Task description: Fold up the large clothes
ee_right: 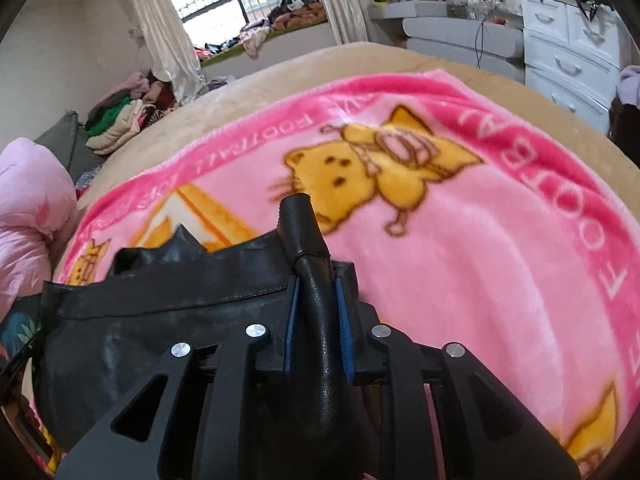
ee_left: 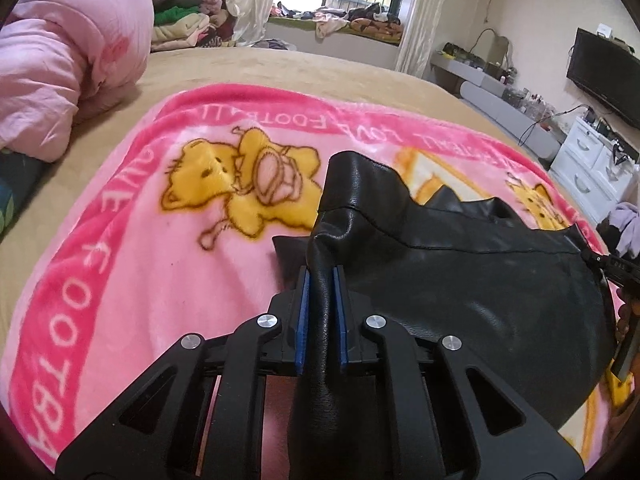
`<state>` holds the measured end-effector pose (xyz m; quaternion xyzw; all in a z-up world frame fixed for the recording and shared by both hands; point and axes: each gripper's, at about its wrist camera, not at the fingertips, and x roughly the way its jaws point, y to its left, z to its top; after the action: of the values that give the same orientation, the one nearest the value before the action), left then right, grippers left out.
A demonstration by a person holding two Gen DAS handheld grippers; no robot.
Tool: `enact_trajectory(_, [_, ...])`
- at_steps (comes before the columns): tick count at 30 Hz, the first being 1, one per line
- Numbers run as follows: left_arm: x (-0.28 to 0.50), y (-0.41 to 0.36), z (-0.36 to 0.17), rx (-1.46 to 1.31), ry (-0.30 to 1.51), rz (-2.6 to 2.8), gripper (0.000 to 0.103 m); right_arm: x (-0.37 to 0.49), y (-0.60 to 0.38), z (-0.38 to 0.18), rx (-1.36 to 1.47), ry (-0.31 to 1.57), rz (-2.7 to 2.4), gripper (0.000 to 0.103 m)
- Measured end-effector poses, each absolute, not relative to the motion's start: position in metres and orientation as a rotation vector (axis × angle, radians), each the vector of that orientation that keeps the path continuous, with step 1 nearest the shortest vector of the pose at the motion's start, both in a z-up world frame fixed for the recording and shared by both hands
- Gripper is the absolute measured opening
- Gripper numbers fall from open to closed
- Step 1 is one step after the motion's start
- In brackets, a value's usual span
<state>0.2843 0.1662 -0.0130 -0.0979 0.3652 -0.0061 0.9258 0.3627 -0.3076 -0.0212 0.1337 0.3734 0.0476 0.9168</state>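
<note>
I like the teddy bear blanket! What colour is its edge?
The blanket's border is bright pink with white letters. The right wrist view shows it best.

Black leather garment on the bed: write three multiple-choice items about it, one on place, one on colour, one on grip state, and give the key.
1. The black leather garment lies on:
A. a pink cartoon blanket
B. a wooden floor
C. a white dresser

2. The pads of the left hand-held gripper are:
A. red
B. blue
C. yellow

3. The right hand-held gripper is:
A. wide open, empty
B. holding a hanger
C. clamped on a garment fold

Key: A, pink blanket surrounds the garment; B, blue strips flank the leather; C, leather is pinched between its pads.
</note>
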Motion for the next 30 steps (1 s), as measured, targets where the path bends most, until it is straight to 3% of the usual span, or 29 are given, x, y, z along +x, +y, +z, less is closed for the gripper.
enact_trajectory(8, [0.289,0.167,-0.022,-0.216,0.778,0.005,0.008,0.362,-0.309,-0.036,0.289,0.815,0.072,0.029])
enact_trajectory(10, [0.289,0.168,-0.022,-0.221,0.779,0.008,0.010,0.360,-0.310,-0.036,0.289,0.828,0.064,0.039])
enact_trajectory(17, [0.286,0.168,-0.014,-0.199,0.776,0.027,0.017,0.344,-0.318,-0.030,0.327,0.827,0.068,0.051])
enact_trajectory(22, [0.284,0.169,-0.012,-0.203,0.776,0.017,0.045,0.320,-0.321,-0.022,0.315,0.800,0.106,0.075])
enact_trajectory(23, [0.282,0.169,-0.009,-0.205,0.776,0.013,0.049,0.315,-0.322,-0.021,0.323,0.795,0.121,0.077])
enact_trajectory(25, [0.276,0.168,-0.004,-0.206,0.772,0.011,0.068,0.302,-0.324,-0.019,0.337,0.794,0.159,0.083])
enact_trajectory(30, [0.263,0.170,0.004,-0.244,0.784,-0.003,0.085,0.275,-0.323,-0.018,0.323,0.797,0.224,0.089])
